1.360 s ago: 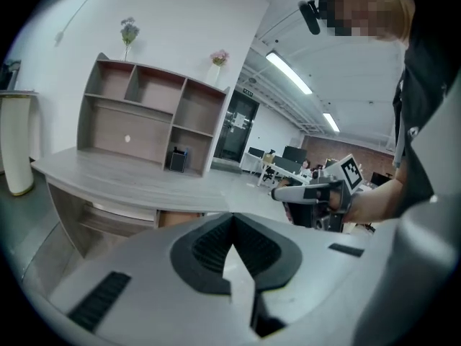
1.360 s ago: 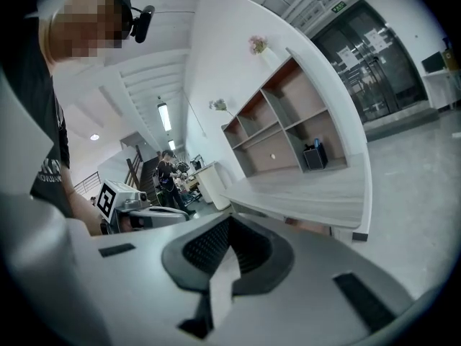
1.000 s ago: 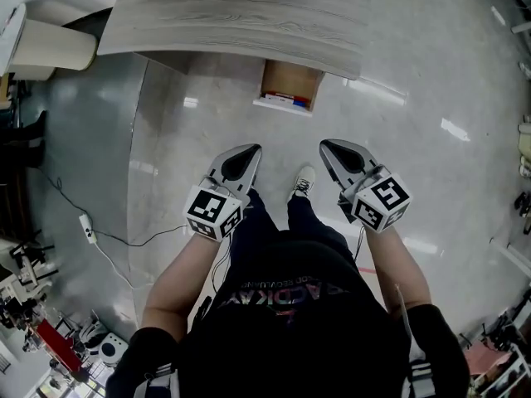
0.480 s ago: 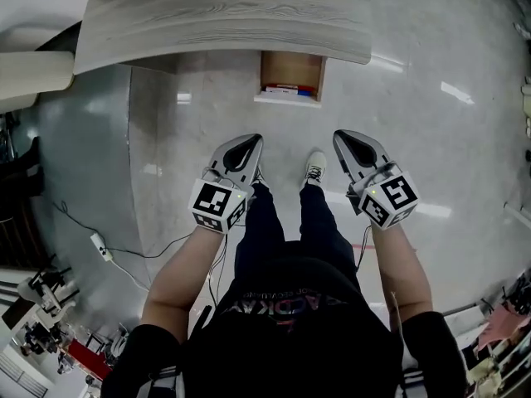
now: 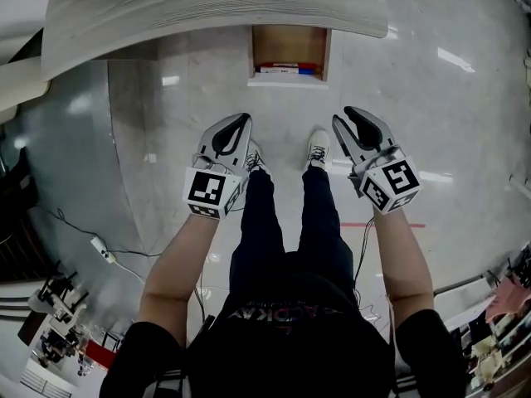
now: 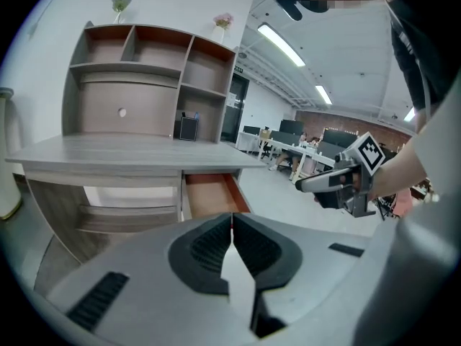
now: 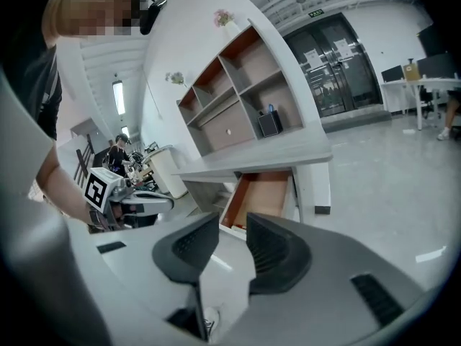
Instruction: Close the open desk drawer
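The desk drawer [image 5: 290,50] stands pulled out from under the grey wood desktop [image 5: 207,7], with a brown inside and red and blue items by its white front. Both grippers hover over the floor short of it, touching nothing. My left gripper [image 5: 242,120] is shut and empty; in the left gripper view its pads [image 6: 231,222] meet below the drawer [image 6: 212,193]. My right gripper [image 5: 345,117] points at the drawer's right side. Its jaws are opening with nothing between them [image 7: 232,225], and the drawer [image 7: 263,197] lies ahead.
The person's legs and white shoes [image 5: 315,149] stand between the grippers. A cable with a power strip [image 5: 99,245] trails on the floor at left. A shelf unit [image 6: 144,85] sits on the desk. More desks stand far behind at right.
The desk and drawer have come closer as the person stepped forward. Both grippers have sunk and reached farther toward the drawer. The right jaws, shut before, have parted.
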Available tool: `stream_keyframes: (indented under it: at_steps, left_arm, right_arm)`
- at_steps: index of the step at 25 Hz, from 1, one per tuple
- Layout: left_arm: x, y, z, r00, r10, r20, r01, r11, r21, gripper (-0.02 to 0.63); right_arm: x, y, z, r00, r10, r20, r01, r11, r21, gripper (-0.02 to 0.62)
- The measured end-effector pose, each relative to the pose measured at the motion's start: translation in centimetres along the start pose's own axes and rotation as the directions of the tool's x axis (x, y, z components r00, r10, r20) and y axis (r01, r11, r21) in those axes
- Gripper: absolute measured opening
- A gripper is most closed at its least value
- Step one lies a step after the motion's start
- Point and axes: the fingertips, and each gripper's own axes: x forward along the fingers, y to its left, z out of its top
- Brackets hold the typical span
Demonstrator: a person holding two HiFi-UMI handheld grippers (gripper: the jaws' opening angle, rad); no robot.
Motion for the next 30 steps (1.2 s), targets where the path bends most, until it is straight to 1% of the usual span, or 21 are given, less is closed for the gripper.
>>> stream_keyframes:
  at_steps: [2, 3, 5, 8, 11, 13, 15, 17, 20, 23, 28, 30]
  left_arm:
    - [0.5, 0.8, -1.1, 1.0, 0.006, 0.002, -0.006, 1.0, 0.016, 0.012]
    - [0.8, 1.3, -1.8, 1.0, 0.01, 0.0, -0.01, 1.0, 0.025, 0.022]
    - [1.9, 2.4, -3.8, 1.0, 0.019, -0.011, -0.019, 0.999, 0.04, 0.087]
    - [3.7, 3.7, -6.9, 0.998, 0.044, -0.049, -0.041, 0.998, 0.052, 0.132]
    - [5.1, 4.7, -8.6, 0.994, 0.068, -0.087, -0.063, 0.996, 0.064, 0.172]
    - [6.1, 5.4, -9.3, 0.992, 0.074, -0.104, -0.067, 0.995, 0.07, 0.181]
    - [7.2, 5.9, -9.7, 0.992, 0.069, -0.108, -0.061, 0.995, 0.08, 0.187]
    - [8.4, 6.3, -9.8, 0.993, 0.057, -0.105, -0.046, 0.994, 0.103, 0.193]
    - [9.8, 6.8, -10.1, 0.994, 0.038, -0.099, -0.023, 0.989, 0.149, 0.195]
    - [11.0, 7.0, -10.2, 0.995, 0.021, -0.094, -0.004, 0.984, 0.179, 0.196]
    - [12.1, 7.3, -9.3, 0.998, 0.003, -0.07, 0.013, 0.973, 0.231, 0.196]
    - [12.5, 7.4, -9.2, 0.998, 0.002, -0.061, 0.012, 0.971, 0.239, 0.196]
  right_arm:
    - [0.8, -0.7, -1.3, 1.0, -0.018, -0.02, 0.017, 1.0, -0.021, 0.118]
    - [1.5, -1.1, -2.1, 0.999, -0.026, -0.029, 0.025, 0.999, -0.035, 0.121]
    - [3.0, -1.9, -4.0, 0.998, -0.037, -0.047, 0.033, 0.997, -0.065, 0.133]
    - [4.6, -3.3, -6.6, 0.995, -0.05, -0.087, 0.039, 0.992, -0.122, 0.15]
    - [5.5, -4.5, -7.9, 0.988, -0.072, -0.134, 0.046, 0.98, -0.191, 0.16]
    - [6.3, -5.3, -8.5, 0.985, -0.085, -0.151, 0.051, 0.975, -0.218, 0.173]
    - [7.3, -6.0, -9.2, 0.983, -0.093, -0.159, 0.057, 0.974, -0.221, 0.179]
    - [8.2, -6.7, -9.6, 0.982, -0.102, -0.156, 0.066, 0.973, -0.223, 0.183]
    - [9.6, -7.6, -10.0, 0.981, -0.121, -0.149, 0.081, 0.964, -0.252, 0.184]
    - [10.4, -8.5, -10.3, 0.98, -0.136, -0.148, 0.092, 0.958, -0.271, 0.193]
    - [11.8, -9.0, -9.9, 0.981, -0.135, -0.138, 0.091, 0.954, -0.287, 0.193]
    - [12.4, -9.2, -9.6, 0.983, -0.135, -0.126, 0.093, 0.952, -0.291, 0.193]
